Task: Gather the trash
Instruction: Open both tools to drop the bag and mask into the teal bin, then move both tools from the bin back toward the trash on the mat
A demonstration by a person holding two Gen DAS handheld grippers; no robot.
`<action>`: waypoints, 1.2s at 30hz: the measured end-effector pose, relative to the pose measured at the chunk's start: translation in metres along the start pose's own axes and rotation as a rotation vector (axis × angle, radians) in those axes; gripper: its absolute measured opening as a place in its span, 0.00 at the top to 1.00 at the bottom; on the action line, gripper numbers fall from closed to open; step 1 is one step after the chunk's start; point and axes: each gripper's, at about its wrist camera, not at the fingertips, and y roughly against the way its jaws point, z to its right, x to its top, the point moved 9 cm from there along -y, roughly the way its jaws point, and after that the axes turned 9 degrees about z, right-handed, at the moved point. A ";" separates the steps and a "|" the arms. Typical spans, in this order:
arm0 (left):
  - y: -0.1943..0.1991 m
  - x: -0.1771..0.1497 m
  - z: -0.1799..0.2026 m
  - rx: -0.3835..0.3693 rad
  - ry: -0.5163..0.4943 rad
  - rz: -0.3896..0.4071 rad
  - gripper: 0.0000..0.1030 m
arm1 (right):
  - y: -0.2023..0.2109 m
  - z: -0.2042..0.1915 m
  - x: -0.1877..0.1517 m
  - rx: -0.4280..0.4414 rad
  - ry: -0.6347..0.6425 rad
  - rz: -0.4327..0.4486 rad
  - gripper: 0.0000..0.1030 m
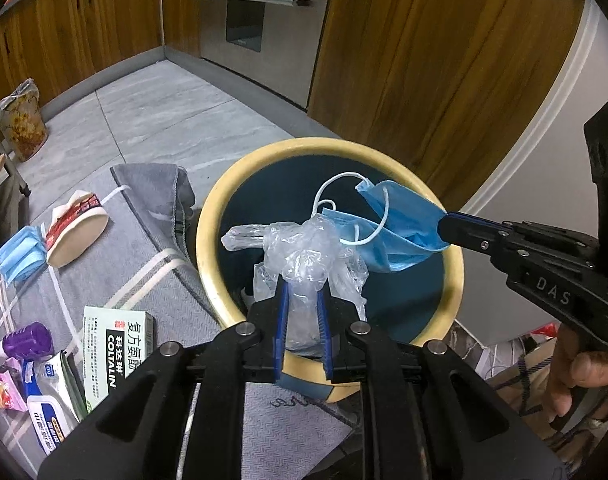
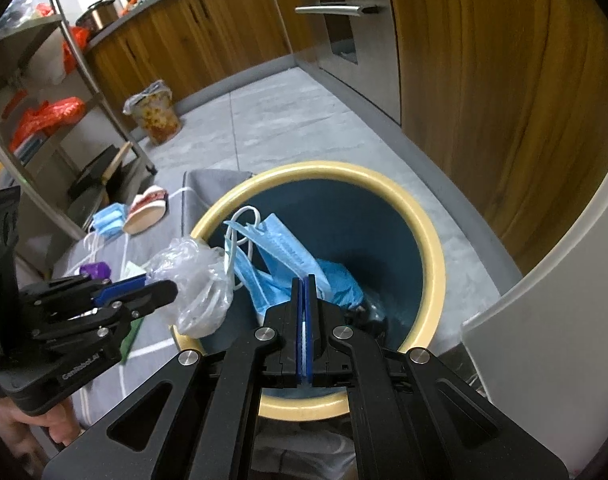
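Note:
A blue bin with a cream rim (image 1: 207, 216) (image 2: 432, 240) stands beside a grey cloth-covered table. My left gripper (image 1: 302, 292) (image 2: 159, 284) is shut on a crumpled clear plastic bag (image 1: 304, 256) (image 2: 195, 280) and holds it over the bin's near rim. My right gripper (image 2: 305, 280) (image 1: 448, 226) is shut on a blue face mask (image 1: 400, 232) (image 2: 279, 248) with white ear loops, hanging over the bin's opening. Blue trash (image 2: 340, 284) lies inside the bin.
On the grey cloth (image 1: 143, 264) lie another blue mask (image 1: 17, 256), a red-and-white packet (image 1: 77, 232), a green medicine box (image 1: 111, 344), a purple bottle (image 1: 23, 340) and small packets (image 1: 51, 392). A floral bin (image 1: 21, 120) stands by wooden cabinets. A metal rack (image 2: 43, 120) is left.

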 end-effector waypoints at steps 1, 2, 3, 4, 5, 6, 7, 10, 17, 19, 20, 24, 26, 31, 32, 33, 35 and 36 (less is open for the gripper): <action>-0.001 -0.002 0.000 -0.002 0.005 -0.003 0.85 | -0.001 0.000 -0.001 0.000 -0.003 -0.005 0.98; -0.002 -0.003 0.000 -0.007 0.010 -0.007 0.85 | -0.002 0.001 -0.002 0.003 -0.012 -0.014 0.98; -0.002 -0.004 0.001 -0.009 0.011 -0.011 0.81 | -0.003 0.001 -0.002 0.006 -0.020 -0.021 0.98; -0.002 -0.004 0.002 -0.008 0.010 -0.011 0.78 | -0.004 0.003 -0.003 0.011 -0.036 -0.028 0.97; -0.001 -0.005 0.002 -0.006 0.008 -0.010 0.73 | -0.004 0.004 -0.004 0.015 -0.044 -0.031 0.96; 0.000 -0.005 0.003 -0.005 0.009 -0.007 0.70 | -0.005 0.005 -0.004 0.020 -0.059 -0.038 0.95; 0.002 -0.003 0.003 -0.007 0.012 0.001 0.66 | -0.005 0.006 -0.005 0.022 -0.067 -0.040 0.93; 0.006 0.000 0.004 -0.012 0.020 0.014 0.61 | -0.005 0.007 -0.005 0.030 -0.088 -0.043 0.83; 0.016 0.005 -0.002 -0.013 0.040 0.040 0.60 | -0.001 0.001 -0.002 0.035 -0.074 -0.025 0.69; 0.020 0.006 -0.004 -0.011 0.040 0.047 0.58 | -0.001 0.000 0.000 0.037 -0.073 -0.021 0.62; 0.022 0.005 -0.005 -0.008 0.039 0.050 0.56 | -0.001 0.000 0.000 0.037 -0.071 -0.019 0.60; 0.031 0.004 -0.014 0.016 0.040 0.069 0.44 | -0.001 -0.010 0.003 0.043 -0.044 -0.012 0.48; 0.036 0.002 -0.022 0.032 0.043 0.077 0.36 | -0.001 -0.016 0.003 0.045 -0.029 -0.009 0.44; 0.053 0.002 -0.047 0.077 0.077 0.101 0.24 | 0.002 -0.030 0.007 0.064 -0.004 0.008 0.28; 0.058 0.001 -0.054 0.086 0.086 0.108 0.24 | 0.003 -0.031 0.007 0.069 -0.001 0.009 0.28; 0.063 0.000 -0.062 0.097 0.094 0.112 0.24 | 0.003 -0.035 0.007 0.073 0.004 0.010 0.27; 0.070 -0.004 -0.076 0.121 0.107 0.117 0.23 | 0.002 -0.043 0.007 0.083 0.015 0.008 0.26; 0.075 -0.006 -0.086 0.136 0.120 0.121 0.22 | 0.001 -0.047 0.008 0.089 0.017 0.006 0.25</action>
